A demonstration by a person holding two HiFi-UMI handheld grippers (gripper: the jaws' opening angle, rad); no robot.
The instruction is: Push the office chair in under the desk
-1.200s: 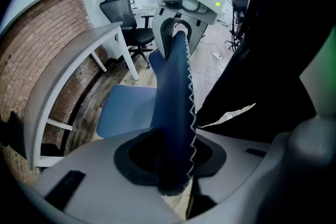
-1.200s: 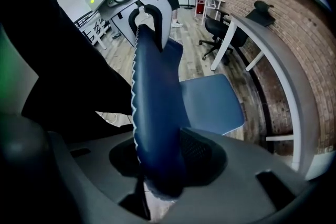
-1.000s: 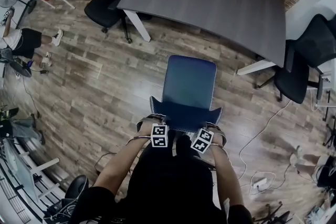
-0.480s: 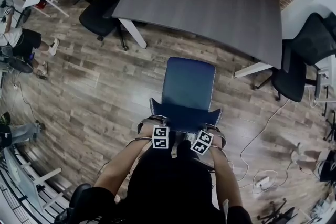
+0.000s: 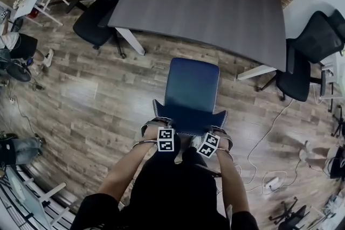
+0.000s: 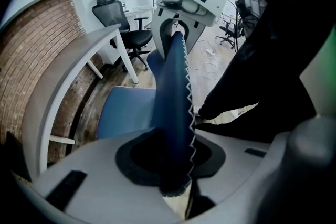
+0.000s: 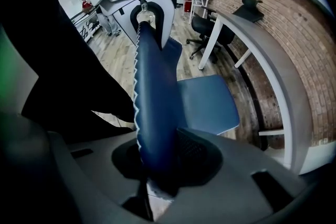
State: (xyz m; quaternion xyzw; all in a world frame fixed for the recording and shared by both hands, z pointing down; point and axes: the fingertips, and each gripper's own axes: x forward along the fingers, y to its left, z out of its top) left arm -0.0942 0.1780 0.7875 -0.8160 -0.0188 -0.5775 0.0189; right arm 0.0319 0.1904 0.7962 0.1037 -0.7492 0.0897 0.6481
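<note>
Standing on the wood-plank floor (image 5: 91,99), I look down at the big dark table (image 5: 215,2) that fills the upper middle of the frame, with black chairs (image 5: 91,27) at its left and right ends. The blue office chair (image 5: 192,86) sits in the centre of the frame, its seat pointing at the table's near edge but apart from it, with a strip of floor between them, so it is not under the table. Its backrest (image 5: 188,118) runs across just below the seat, and I have it by the top edge. My left gripper (image 5: 157,125) is on the left part, its fingers (image 6: 94,181) set narrow and clamped on the padded edge standing between them. My right gripper (image 5: 217,131) is on the right part, its fingers (image 7: 236,176) closing on that edge, with the padding against them. A white power strip (image 5: 274,183) lies at lower right.
</note>
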